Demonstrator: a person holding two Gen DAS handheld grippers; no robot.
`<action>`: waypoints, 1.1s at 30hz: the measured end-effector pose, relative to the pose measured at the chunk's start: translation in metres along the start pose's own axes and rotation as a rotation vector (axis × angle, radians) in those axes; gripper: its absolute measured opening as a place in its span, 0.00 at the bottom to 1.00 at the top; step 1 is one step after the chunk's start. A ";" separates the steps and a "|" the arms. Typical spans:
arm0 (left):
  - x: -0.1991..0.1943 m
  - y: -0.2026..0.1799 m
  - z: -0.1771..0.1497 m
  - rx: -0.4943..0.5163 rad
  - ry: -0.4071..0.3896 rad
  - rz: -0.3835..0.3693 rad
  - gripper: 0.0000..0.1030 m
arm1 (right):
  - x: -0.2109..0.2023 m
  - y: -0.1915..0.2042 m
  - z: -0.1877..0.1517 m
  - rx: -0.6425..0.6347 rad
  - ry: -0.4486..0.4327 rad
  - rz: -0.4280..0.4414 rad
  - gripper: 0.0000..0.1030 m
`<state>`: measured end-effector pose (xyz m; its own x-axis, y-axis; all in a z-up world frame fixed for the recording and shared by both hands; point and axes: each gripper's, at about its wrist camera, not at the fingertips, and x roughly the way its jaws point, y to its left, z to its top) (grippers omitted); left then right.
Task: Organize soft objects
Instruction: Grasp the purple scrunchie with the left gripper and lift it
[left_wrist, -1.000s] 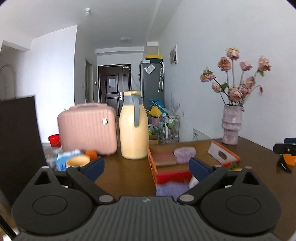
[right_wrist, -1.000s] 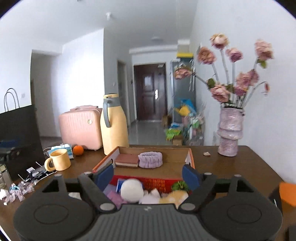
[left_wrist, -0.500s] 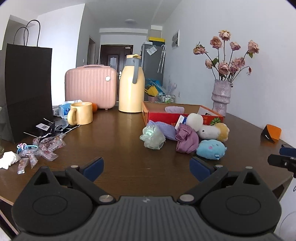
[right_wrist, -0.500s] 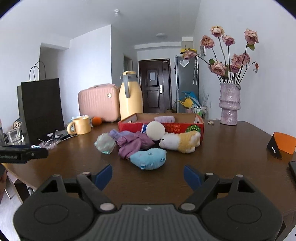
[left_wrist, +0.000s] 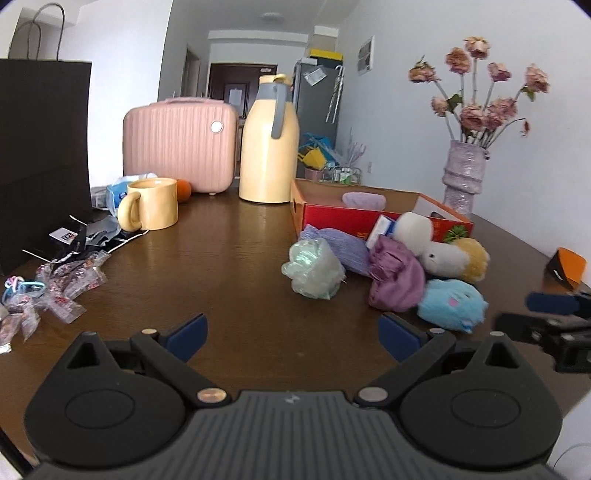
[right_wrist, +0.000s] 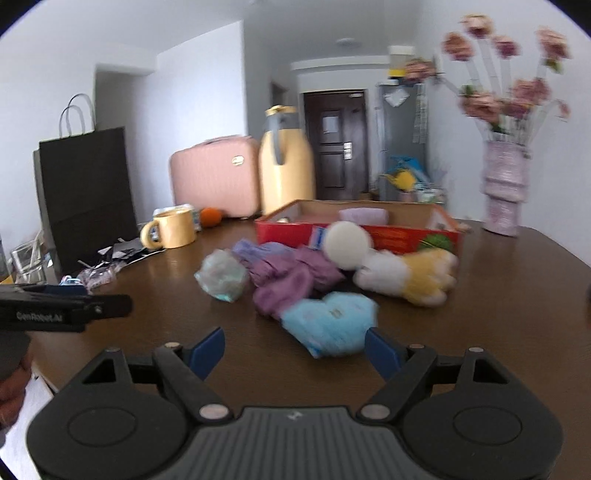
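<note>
1. Soft toys sit heaped on the desk just before the red box, probably awaiting sorting into it.
2. Right hand-held gripper: jaws apart, empty, blue plush just ahead; blurred, contact unclear.
3. Left hand-held gripper: apart, empty.
4. Brown desk, cluttered; white room.

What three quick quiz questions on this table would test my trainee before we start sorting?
1. True or false: the blue plush already lies in the red box.
2. Which is nearest the right hand-held gripper? A) mesh pouf B) blue plush C) yellow mug
3. What soft thing already lies inside the red box?

Key
1. False: it lies on the table, in front of the box.
2. B
3. A lilac headband.
</note>
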<state>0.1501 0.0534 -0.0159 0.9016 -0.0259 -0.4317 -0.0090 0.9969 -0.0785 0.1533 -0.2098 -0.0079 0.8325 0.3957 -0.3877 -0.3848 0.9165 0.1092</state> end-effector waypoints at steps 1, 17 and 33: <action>0.008 0.001 0.004 0.002 0.001 0.005 0.98 | 0.012 0.002 0.008 -0.008 0.004 0.017 0.81; 0.083 0.016 0.040 0.008 0.015 -0.006 0.98 | 0.164 0.015 0.051 0.050 0.147 -0.086 0.27; 0.053 -0.025 0.004 -0.018 0.111 -0.205 0.92 | 0.030 0.021 0.000 -0.306 0.107 0.033 0.61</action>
<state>0.1994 0.0273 -0.0331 0.8323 -0.2368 -0.5011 0.1610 0.9685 -0.1902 0.1707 -0.1789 -0.0171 0.7775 0.4015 -0.4840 -0.5261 0.8369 -0.1510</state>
